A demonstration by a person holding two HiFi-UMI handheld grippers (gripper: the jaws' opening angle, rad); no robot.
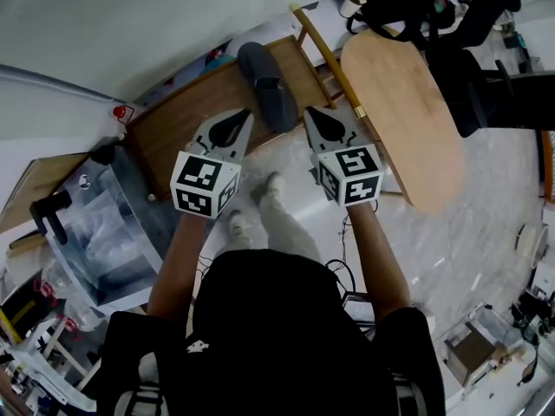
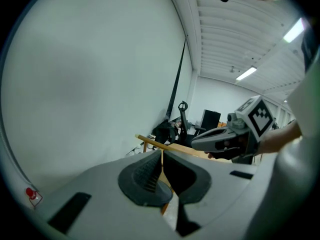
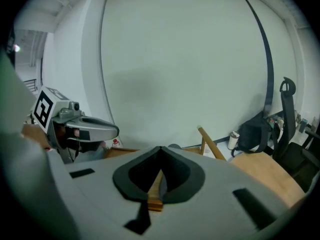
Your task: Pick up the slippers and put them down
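Note:
A dark grey slipper (image 1: 264, 83) lies on a low wooden platform (image 1: 195, 115) by the white wall, in the head view. My left gripper (image 1: 248, 115) hangs just to the slipper's left and nearer to me, jaws shut and empty. My right gripper (image 1: 308, 112) hangs just to the slipper's right, also shut on nothing. In the left gripper view the pads (image 2: 150, 171) meet with nothing between them. The right gripper's own tips (image 3: 161, 151) are closed too, and a grey rounded edge of the slipper (image 3: 174, 146) peeks just above them. Neither gripper touches the slipper.
A round wooden tabletop (image 1: 403, 111) with a slanted wooden leg (image 1: 328, 55) stands right of the slipper. A clear plastic bin (image 1: 104, 232) sits at the left. A black backpack (image 1: 395, 3) and an office chair (image 1: 486, 50) are at the far right. The person's feet (image 1: 269, 189) stand on pale floor.

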